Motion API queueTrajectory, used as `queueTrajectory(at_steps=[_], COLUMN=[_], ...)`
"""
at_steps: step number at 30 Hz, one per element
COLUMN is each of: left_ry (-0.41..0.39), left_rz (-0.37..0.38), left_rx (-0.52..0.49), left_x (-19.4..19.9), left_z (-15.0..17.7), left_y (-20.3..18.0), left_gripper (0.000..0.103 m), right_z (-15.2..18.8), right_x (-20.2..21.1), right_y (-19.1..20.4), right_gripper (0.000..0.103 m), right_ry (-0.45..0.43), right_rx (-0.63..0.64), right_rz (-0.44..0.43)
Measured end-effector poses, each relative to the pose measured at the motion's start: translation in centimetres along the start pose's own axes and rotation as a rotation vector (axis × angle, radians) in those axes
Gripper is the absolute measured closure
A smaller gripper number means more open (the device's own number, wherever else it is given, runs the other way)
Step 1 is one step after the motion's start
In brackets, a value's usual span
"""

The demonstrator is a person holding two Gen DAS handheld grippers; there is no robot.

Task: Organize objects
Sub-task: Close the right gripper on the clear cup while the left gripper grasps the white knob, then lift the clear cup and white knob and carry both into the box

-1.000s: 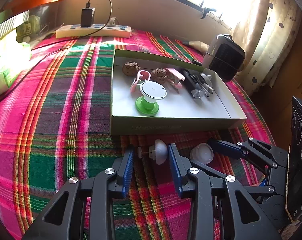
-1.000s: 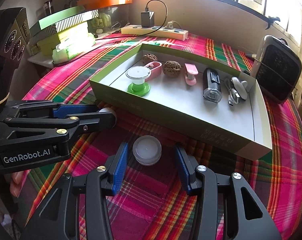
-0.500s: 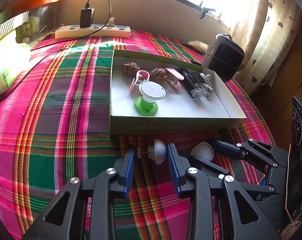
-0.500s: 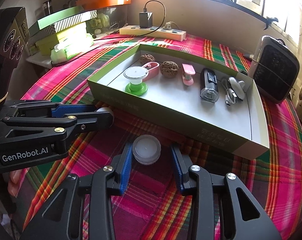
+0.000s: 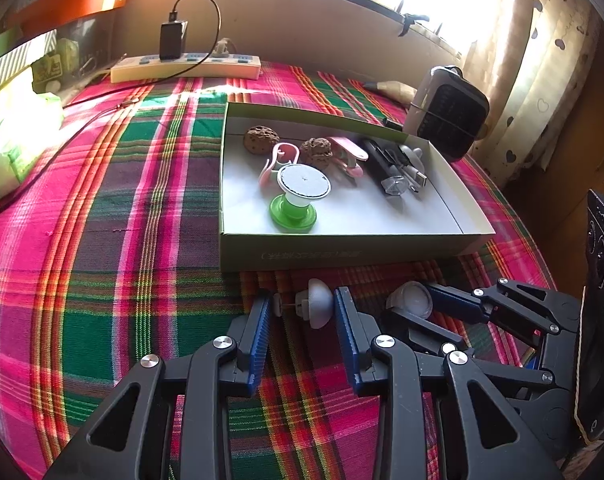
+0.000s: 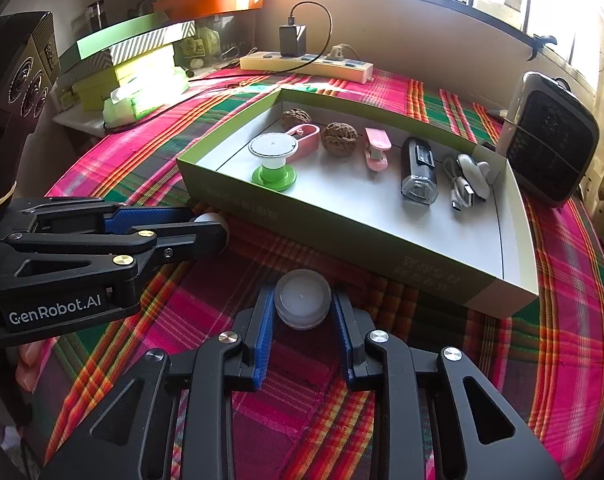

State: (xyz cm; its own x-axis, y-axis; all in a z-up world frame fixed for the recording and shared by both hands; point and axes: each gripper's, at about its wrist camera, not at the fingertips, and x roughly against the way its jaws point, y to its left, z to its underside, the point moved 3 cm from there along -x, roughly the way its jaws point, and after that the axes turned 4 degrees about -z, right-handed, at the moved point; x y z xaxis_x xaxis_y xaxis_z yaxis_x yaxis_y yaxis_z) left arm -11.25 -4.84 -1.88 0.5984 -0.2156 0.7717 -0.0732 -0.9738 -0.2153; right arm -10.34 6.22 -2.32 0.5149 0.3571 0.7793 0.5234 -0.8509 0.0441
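Observation:
A small white mushroom-shaped knob [image 5: 316, 304] lies on the plaid cloth just in front of the shallow green box [image 5: 342, 254]. My left gripper [image 5: 302, 306] has its blue pads against both ends of the knob. To its right sits a round white cap [image 6: 302, 304], also visible in the left wrist view [image 5: 410, 298]. My right gripper [image 6: 302, 308] is closing, with the cap between its pads and both pads touching the cap's sides. The left gripper [image 6: 205, 226] reaches in from the left in the right wrist view.
The box [image 6: 342, 232] holds a green-and-white spool [image 6: 273, 160], two walnuts, pink clips, a black light [image 6: 418, 172] and a cable. A dark heater [image 6: 550, 140] stands beyond its right end. A power strip [image 6: 306, 62] and stacked boxes [image 6: 121, 52] line the back.
Both grippers have narrowed around their objects, the right one much more, until its pads meet the cap. Neither hand has shifted.

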Motion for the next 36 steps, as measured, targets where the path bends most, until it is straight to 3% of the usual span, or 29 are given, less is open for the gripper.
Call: queueTrajectory(at_steps=[17,36], left_ry=[-0.010,-0.043], left_rz=[-0.016,-0.007], left_rx=[-0.017,-0.068], left_x=[0.5,2.0], left_z=[-0.2,-1.9], left_y=[-0.1,-2.6], left_gripper=[0.073,0.073], right_z=[0.0,-0.9], right_x=[0.7,3.3], right_y=[-0.4,-2.7], right_gripper=[0.074,0.074], right_ry=[-0.017,-0.082], right_rx=[-0.030,-0.080], right_rz=[-0.011,-0.005])
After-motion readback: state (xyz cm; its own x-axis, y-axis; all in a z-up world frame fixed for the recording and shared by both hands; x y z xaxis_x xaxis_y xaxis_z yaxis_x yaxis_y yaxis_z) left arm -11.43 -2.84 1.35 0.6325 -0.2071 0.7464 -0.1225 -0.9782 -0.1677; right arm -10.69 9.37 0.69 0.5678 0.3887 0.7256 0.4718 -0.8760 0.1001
